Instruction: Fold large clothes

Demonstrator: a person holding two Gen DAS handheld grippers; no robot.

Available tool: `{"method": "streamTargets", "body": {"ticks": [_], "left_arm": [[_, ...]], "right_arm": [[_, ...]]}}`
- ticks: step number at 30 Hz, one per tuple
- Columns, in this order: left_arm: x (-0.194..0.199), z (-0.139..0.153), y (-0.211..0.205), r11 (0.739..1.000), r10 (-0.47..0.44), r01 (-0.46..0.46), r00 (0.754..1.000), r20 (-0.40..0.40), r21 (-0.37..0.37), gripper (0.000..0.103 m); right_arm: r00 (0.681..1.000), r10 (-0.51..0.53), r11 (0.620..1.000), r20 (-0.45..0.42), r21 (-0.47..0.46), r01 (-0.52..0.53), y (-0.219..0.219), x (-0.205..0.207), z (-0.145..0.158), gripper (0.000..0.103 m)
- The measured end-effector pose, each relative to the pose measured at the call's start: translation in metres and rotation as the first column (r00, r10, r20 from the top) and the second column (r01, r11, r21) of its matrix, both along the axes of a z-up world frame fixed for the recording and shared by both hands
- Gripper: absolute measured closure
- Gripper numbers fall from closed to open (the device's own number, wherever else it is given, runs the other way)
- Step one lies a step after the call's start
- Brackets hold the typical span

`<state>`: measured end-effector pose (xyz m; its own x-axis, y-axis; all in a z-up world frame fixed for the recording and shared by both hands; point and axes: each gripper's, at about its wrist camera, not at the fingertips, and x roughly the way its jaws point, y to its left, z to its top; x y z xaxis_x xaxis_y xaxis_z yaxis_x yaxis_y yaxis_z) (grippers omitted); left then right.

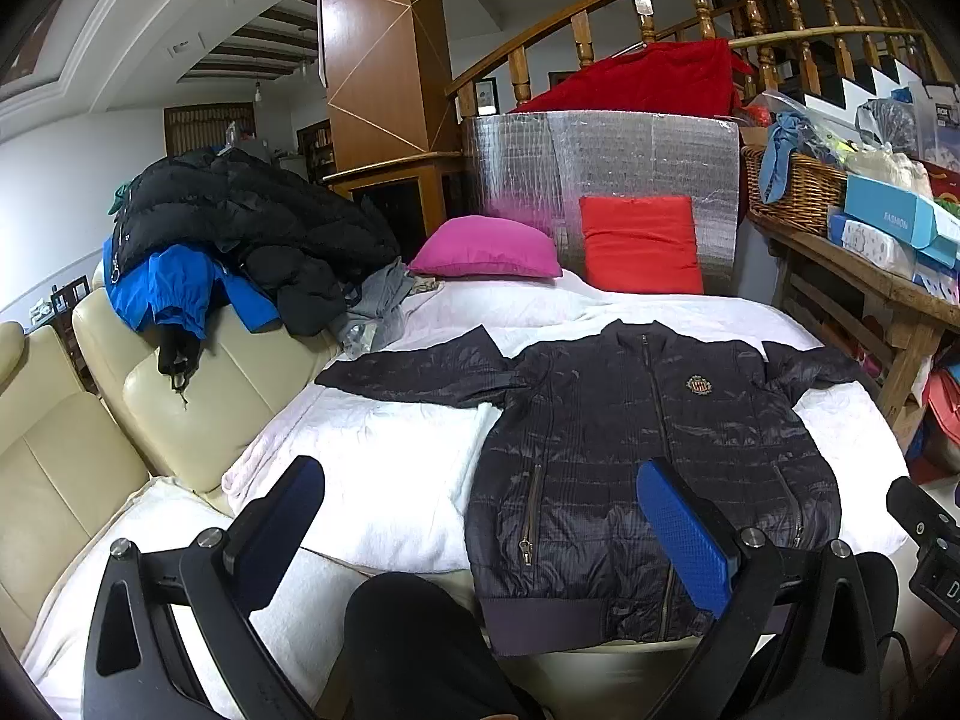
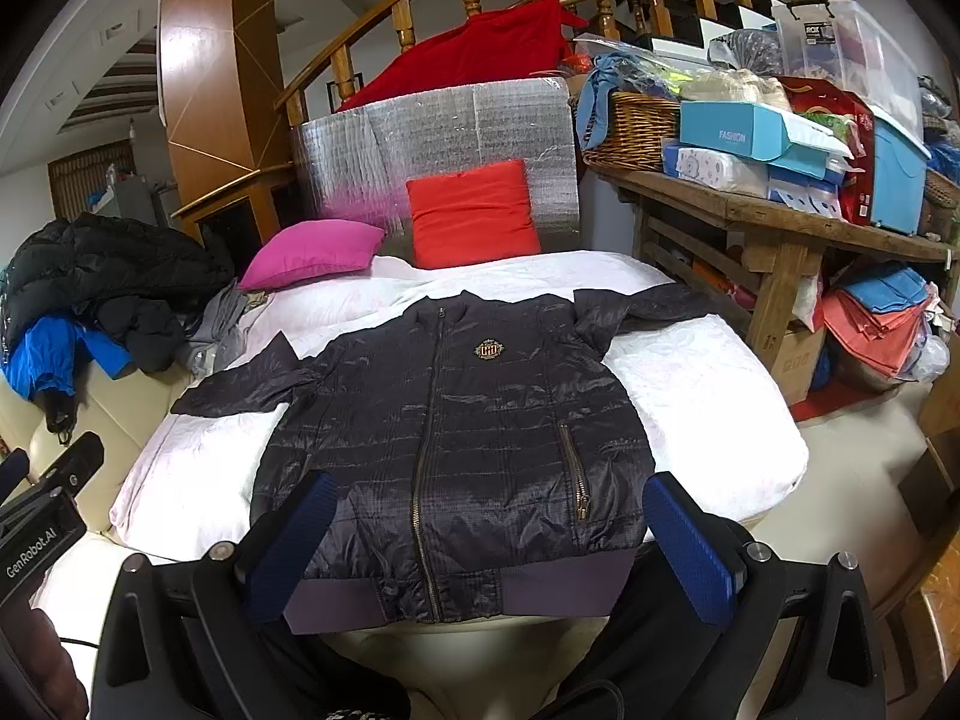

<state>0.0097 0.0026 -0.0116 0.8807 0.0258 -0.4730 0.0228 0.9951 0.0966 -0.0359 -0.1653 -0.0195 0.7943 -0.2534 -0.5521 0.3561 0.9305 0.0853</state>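
Note:
A dark quilted zip jacket lies flat, front up, on the white-covered bed, sleeves spread to both sides, hem toward me. It also shows in the right wrist view. My left gripper is open and empty, above the bed's near edge, left of the jacket's hem. My right gripper is open and empty, hovering just in front of the jacket's hem with its blue pads either side of the body. The other gripper's body shows at the right edge of the left wrist view and the left edge of the right wrist view.
A pile of black and blue coats sits on the cream sofa at left. Pink and red cushions lean at the bed's head. A cluttered wooden table with basket and boxes stands at right.

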Motion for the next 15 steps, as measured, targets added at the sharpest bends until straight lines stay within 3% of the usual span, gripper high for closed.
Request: {"method": "streamTargets", "body": {"ticks": [15], "left_arm": [[-0.0003,-0.0021,0.0006,1.000,0.000,0.000,1.000,-0.009,0.000,0.000]], "right_arm": [[1.000,0.006,1.000,-0.005,0.001,-0.006,0.0019,0.0004,-0.0022,0.000]]}}
